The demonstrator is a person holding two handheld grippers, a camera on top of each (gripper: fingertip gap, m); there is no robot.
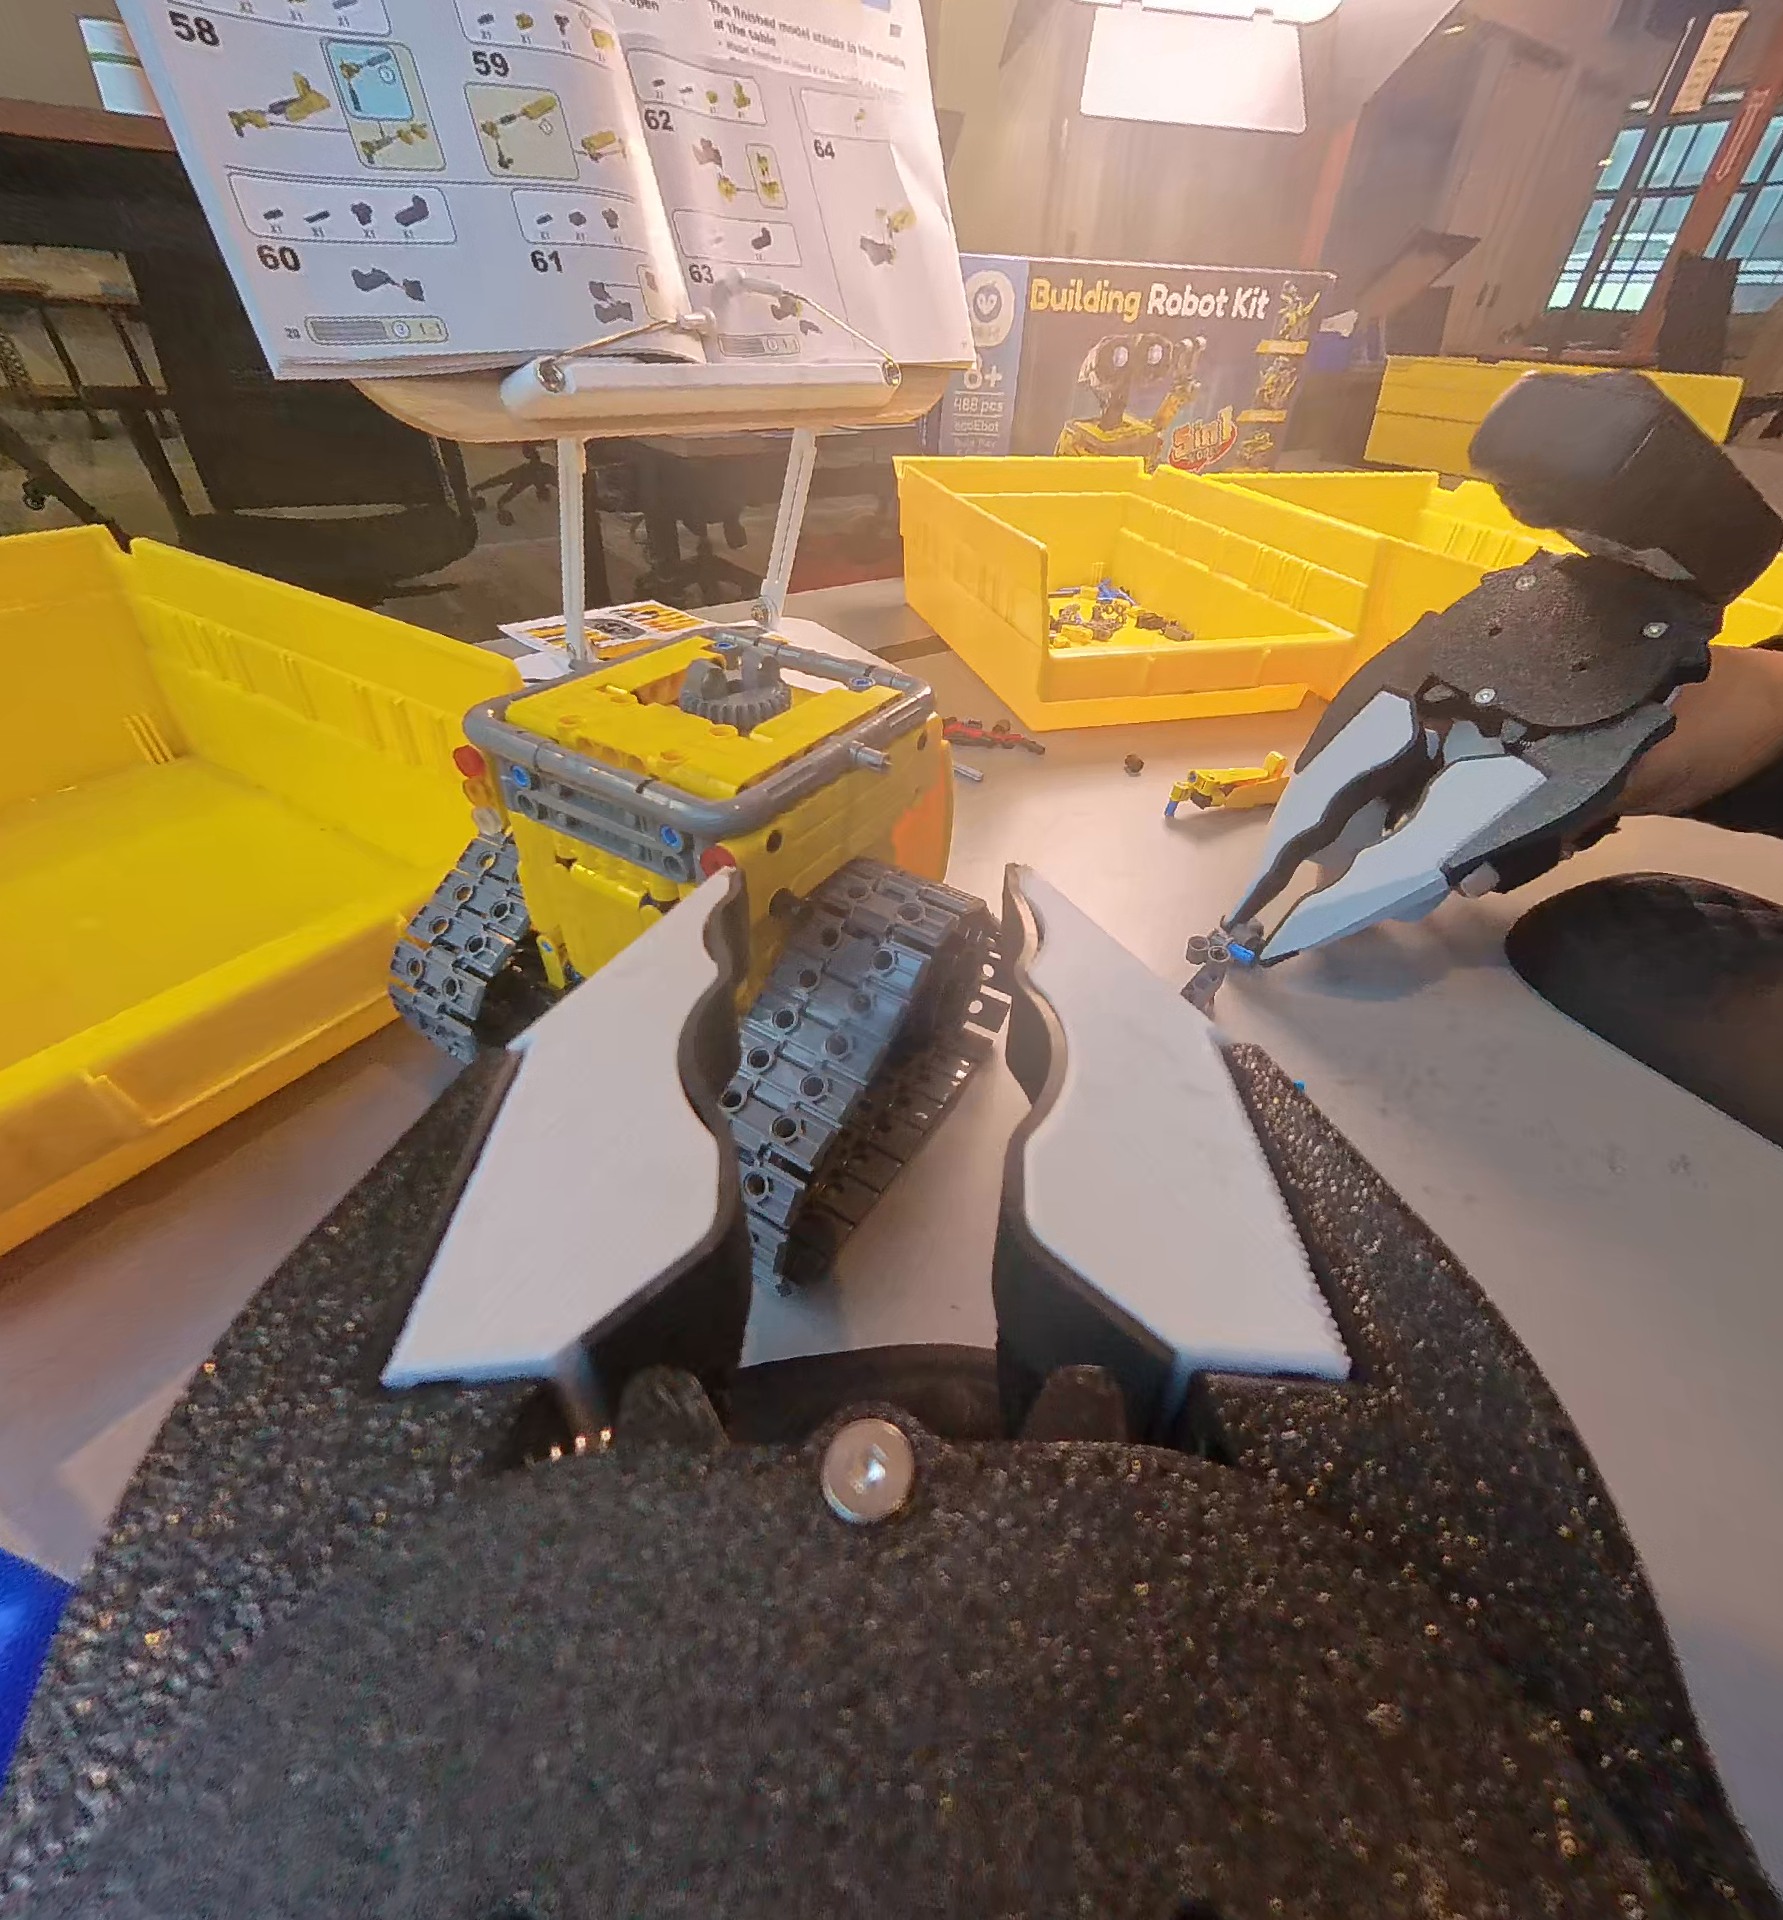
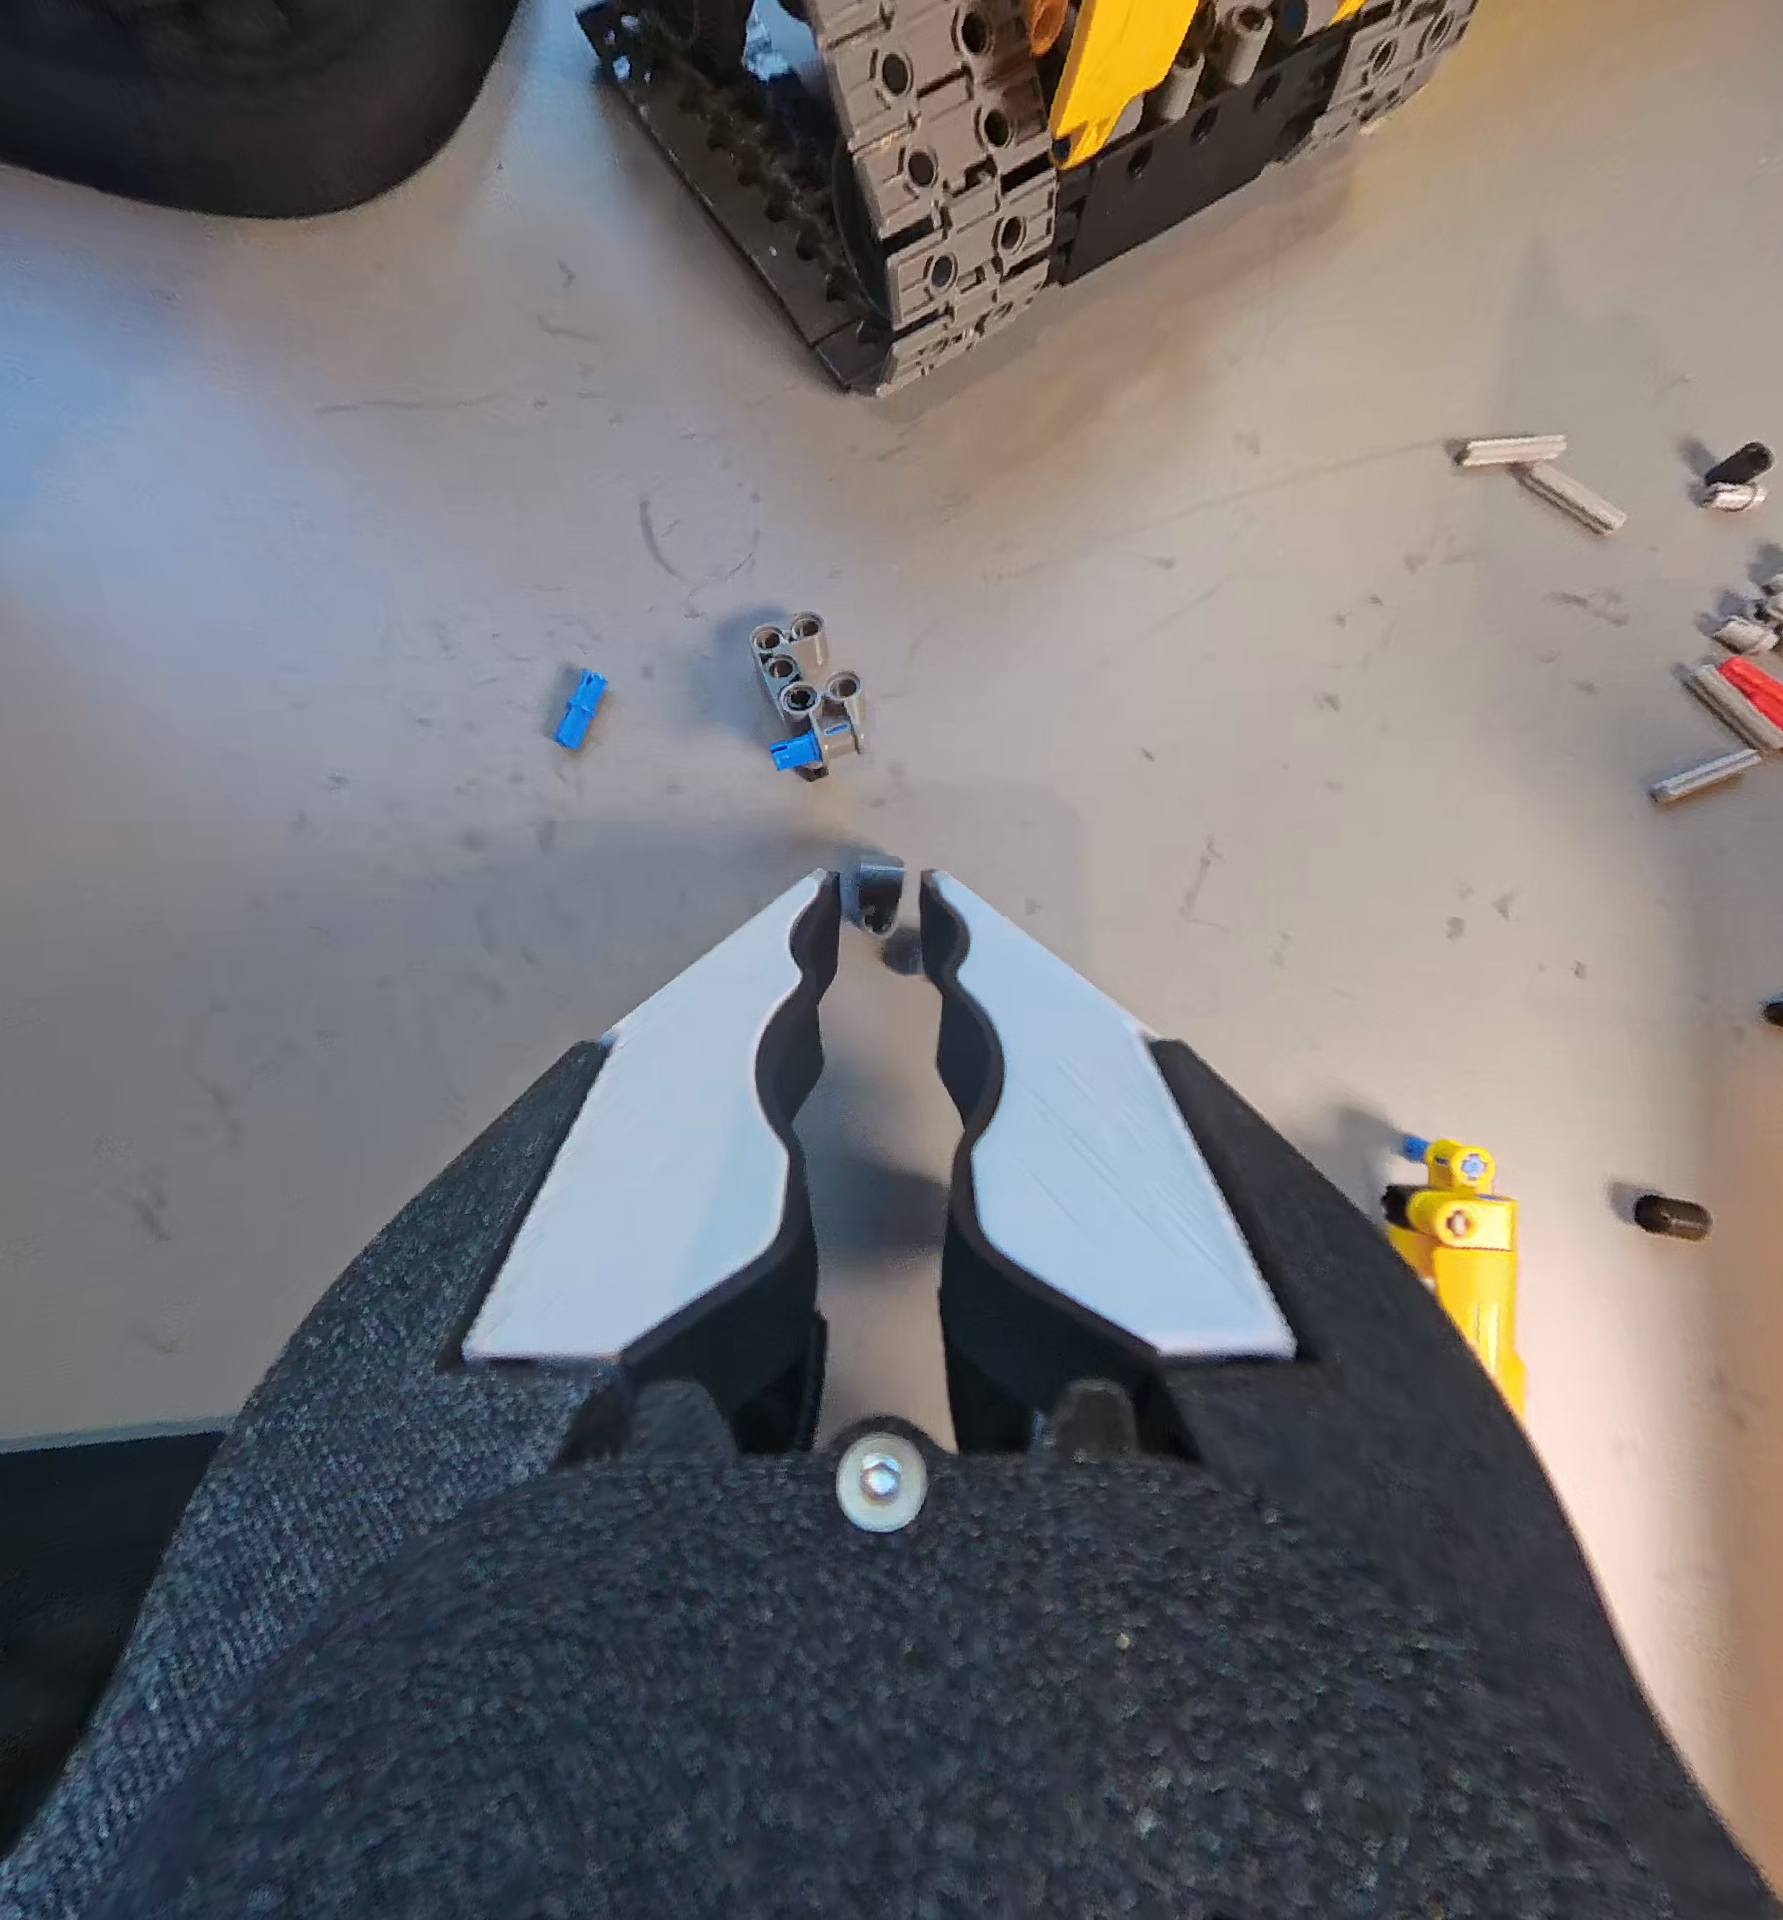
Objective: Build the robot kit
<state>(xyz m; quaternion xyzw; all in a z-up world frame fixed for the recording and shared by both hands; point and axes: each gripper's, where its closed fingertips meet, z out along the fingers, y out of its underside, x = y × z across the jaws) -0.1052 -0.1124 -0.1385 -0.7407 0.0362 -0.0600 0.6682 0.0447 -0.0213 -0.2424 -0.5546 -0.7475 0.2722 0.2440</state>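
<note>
Right claw: right gripper (image 2: 874,883) angled down at the grey table (image 2: 295,623); jaws parted narrowly, a small grey connector piece (image 2: 874,891) sitting between the tips. Whether the tips actually pinch it, cannot tell.
Ahead of right claw: grey connector cluster with a blue pin (image 2: 809,691) lies just beyond the tips; a loose blue pin (image 2: 580,709) to its left, apart from it.
Right claw seen from left view: right gripper (image 1: 1242,940) tips down at the tabletop, touching or nearly touching small grey and blue parts; a person's hand (image 1: 1718,727) behind it.
Left claw: left gripper (image 1: 871,883) jaws wide apart, holding nothing; fingers straddle the near grey track (image 1: 845,1049) of the yellow tracked robot model (image 1: 700,769), no contact visible.
Model: upright on the table, grey gear (image 1: 733,686) on top, directly ahead of the left claw.
Right of right claw: yellow sub-assembly (image 2: 1469,1247) beside the finger; scattered grey, red and black pins (image 2: 1749,696) farther off.
Surroundings: empty-looking yellow bin (image 1: 139,831) at left; yellow bin with small parts (image 1: 1126,592) behind; open instruction booklet (image 1: 554,177) on a stand; kit box (image 1: 1147,353) beyond.
</note>
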